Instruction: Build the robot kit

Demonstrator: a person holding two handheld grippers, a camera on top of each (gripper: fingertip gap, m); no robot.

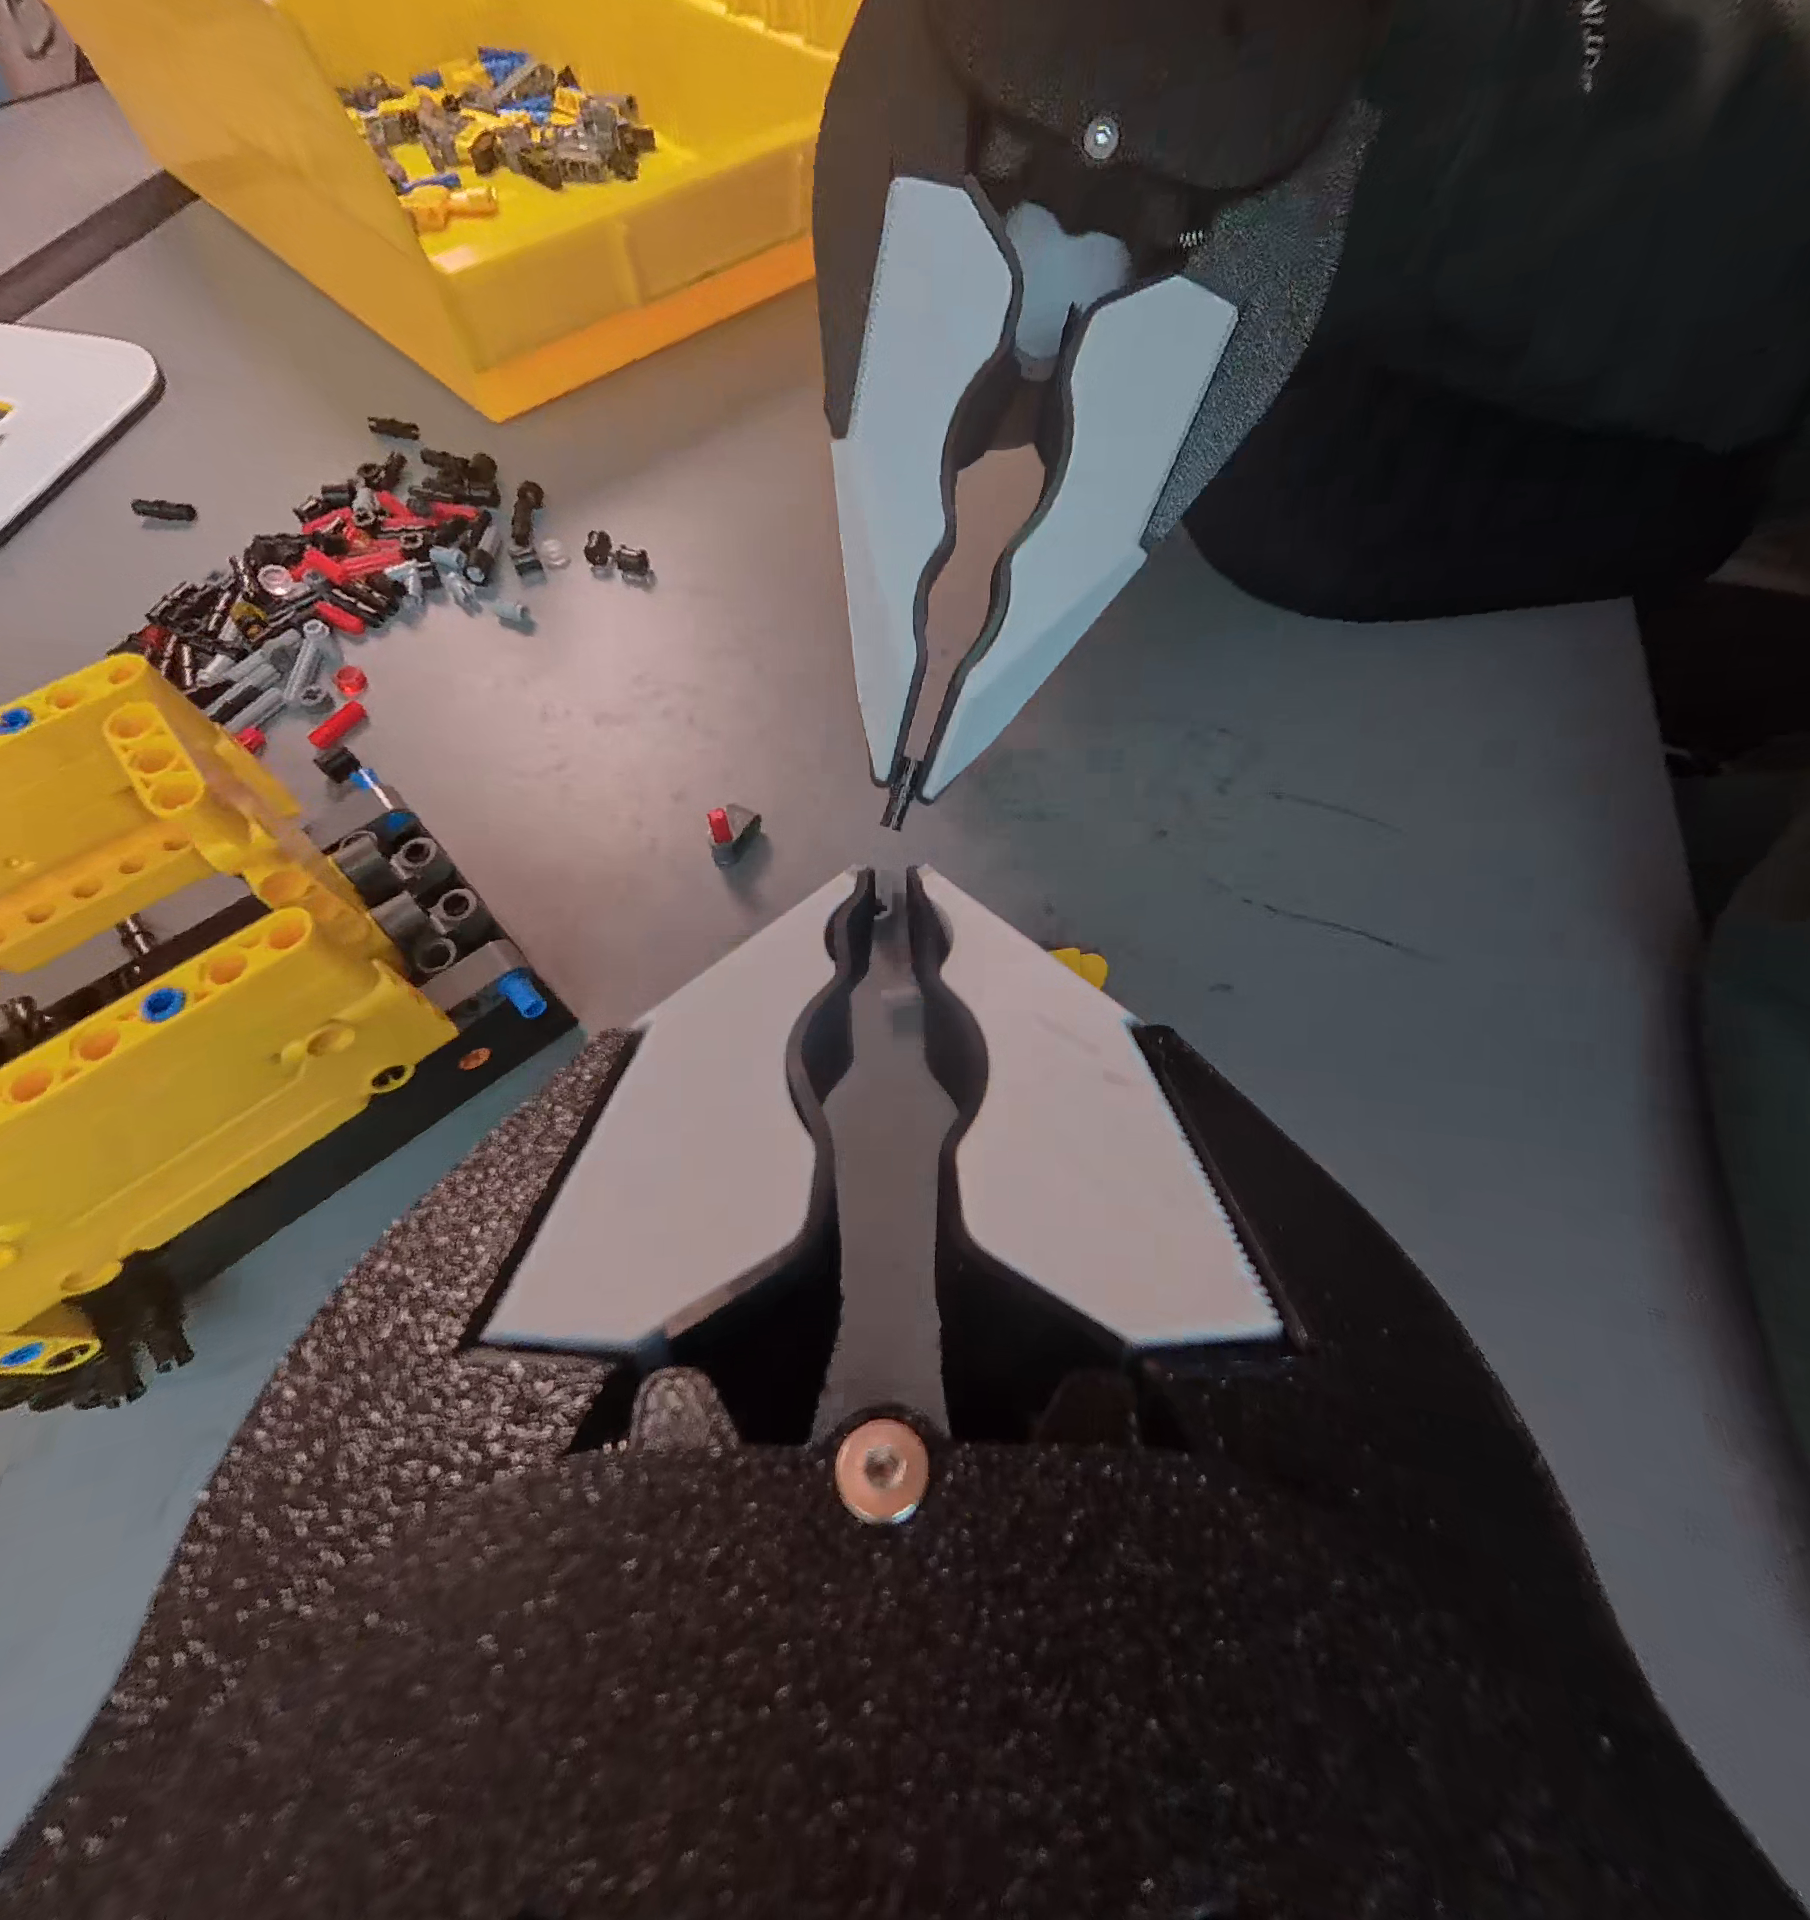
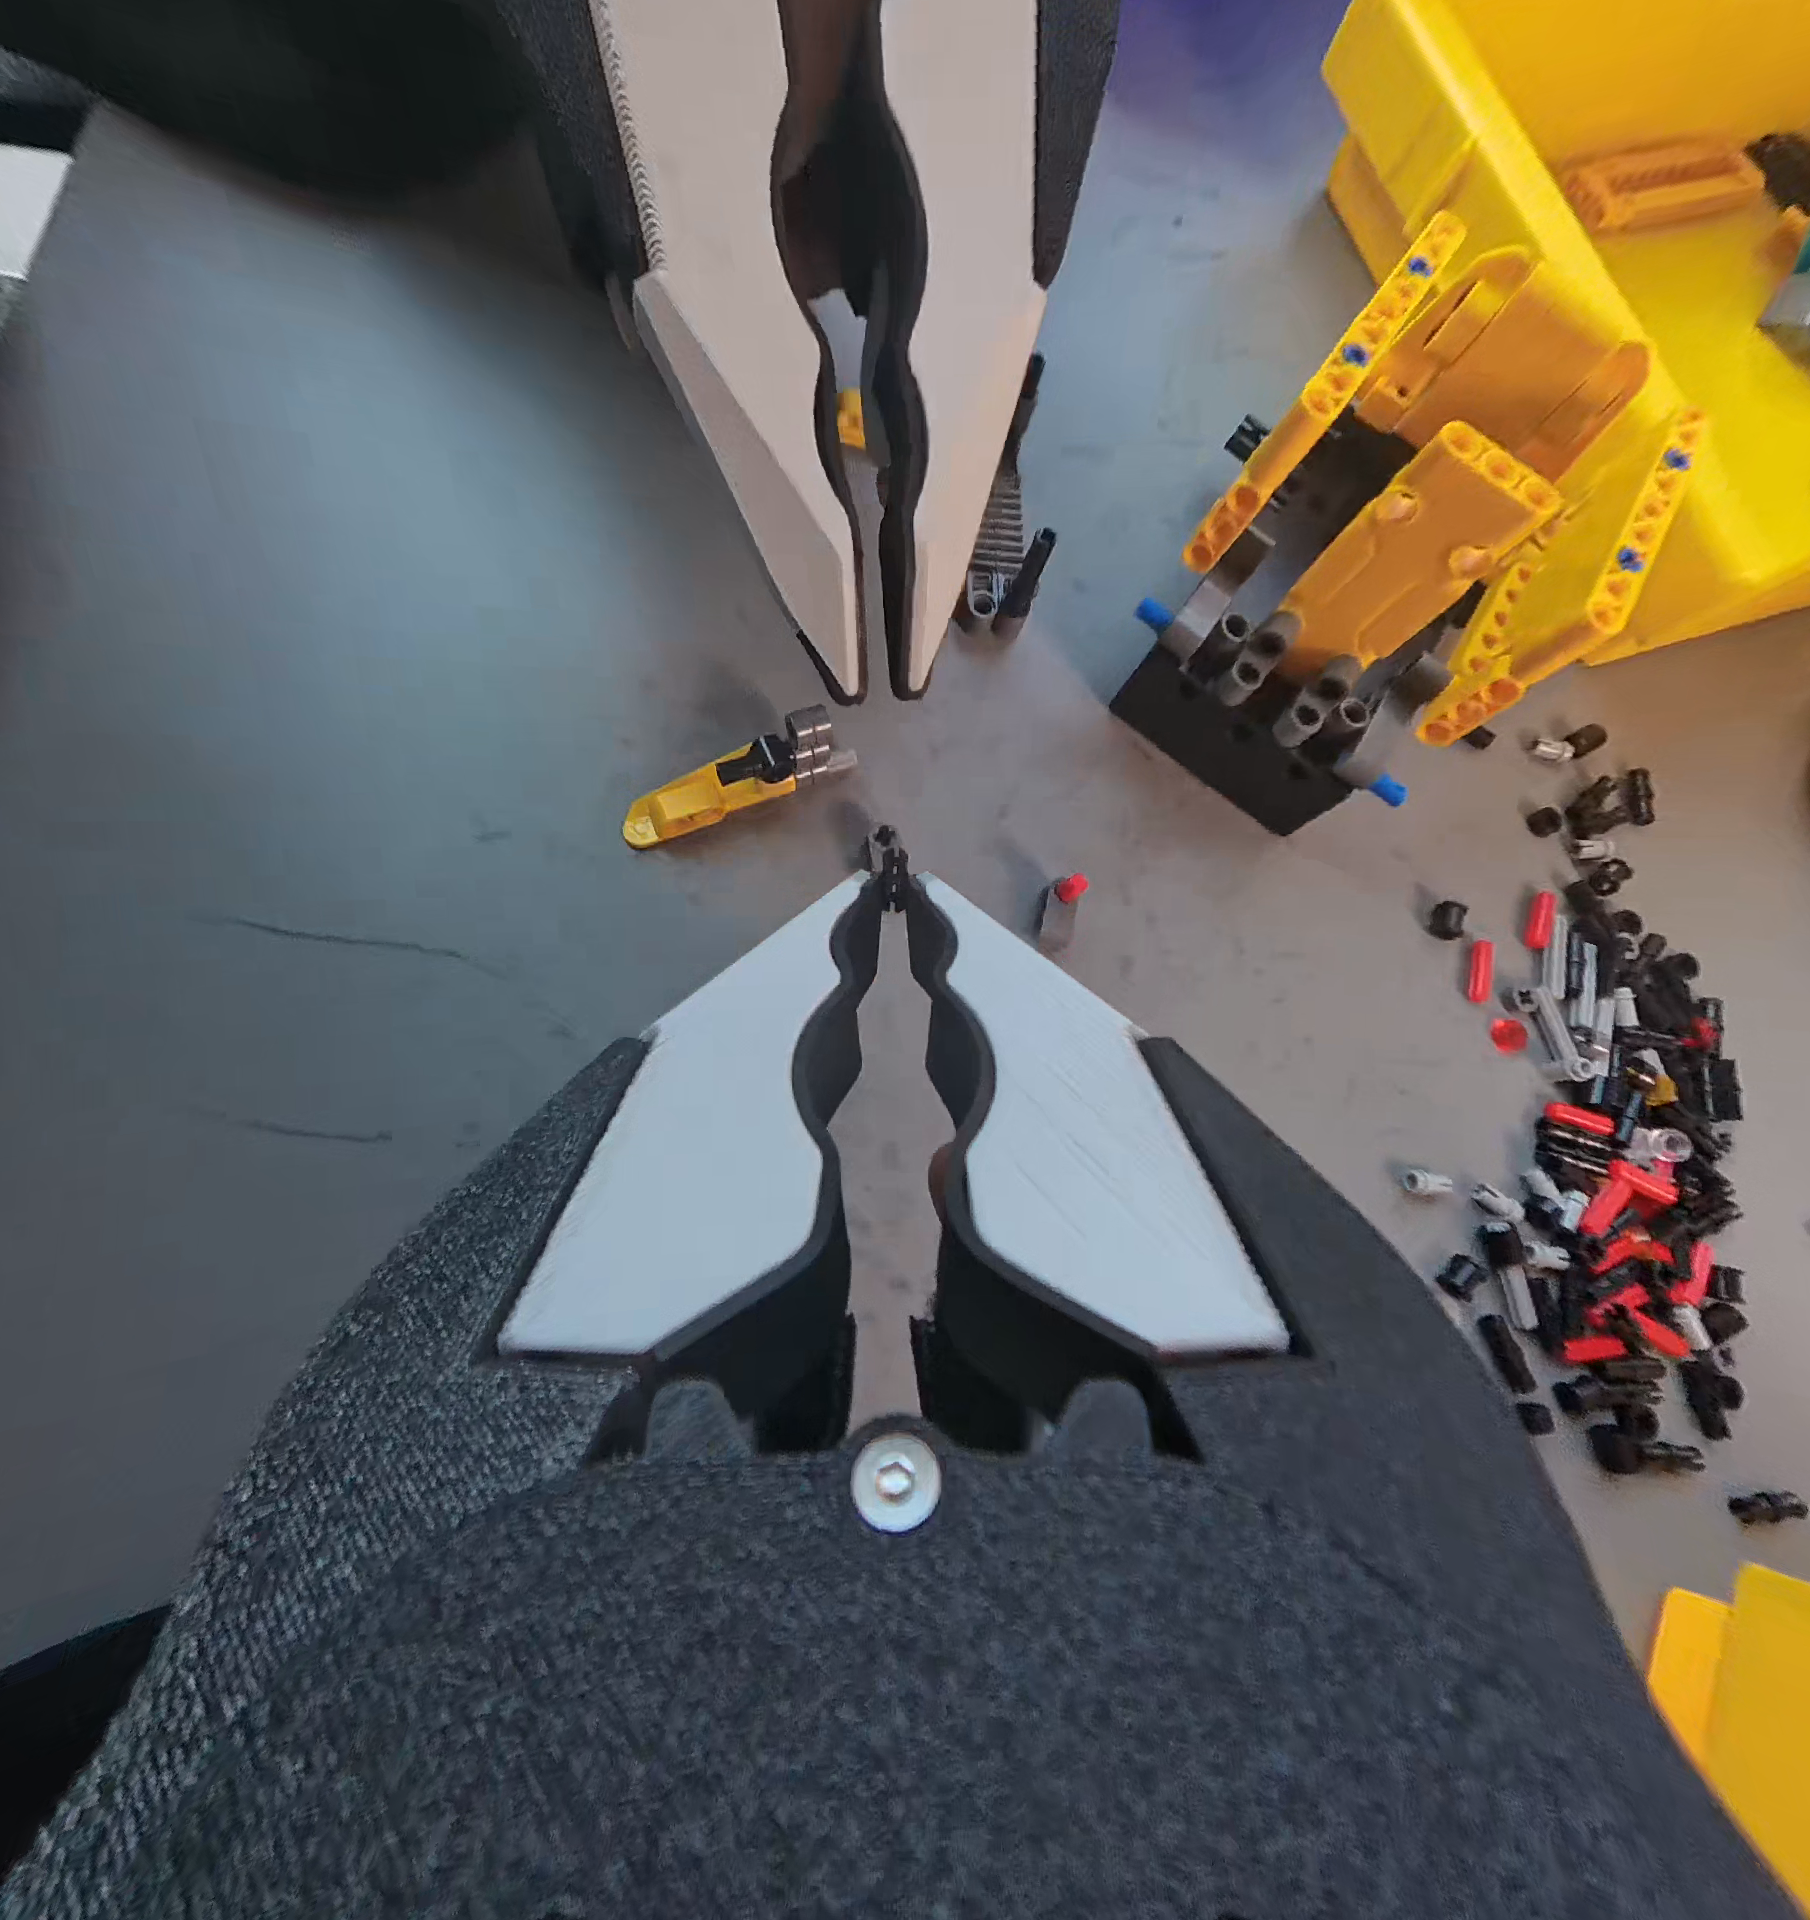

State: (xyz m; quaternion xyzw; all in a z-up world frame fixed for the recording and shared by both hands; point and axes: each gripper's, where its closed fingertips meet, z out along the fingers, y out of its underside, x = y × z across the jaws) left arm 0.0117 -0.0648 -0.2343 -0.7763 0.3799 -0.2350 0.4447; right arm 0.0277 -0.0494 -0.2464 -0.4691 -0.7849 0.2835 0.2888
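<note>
Right gripper (image 2: 888, 883) jaws pinch black pin (image 2: 887, 857); left gripper (image 1: 888, 883) jaws nearly closed, grip unclear, tip-to-tip.

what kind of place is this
Probably a hobby or lab workbench set up for building a toy brick model. A grey table holds a half-built yellow model, a loose pile of small pins, and a yellow parts bin of more pieces.

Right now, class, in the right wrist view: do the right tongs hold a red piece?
No: the right tongs grip a small black pin; the red-tipped piece lies on the table beside them.
</note>
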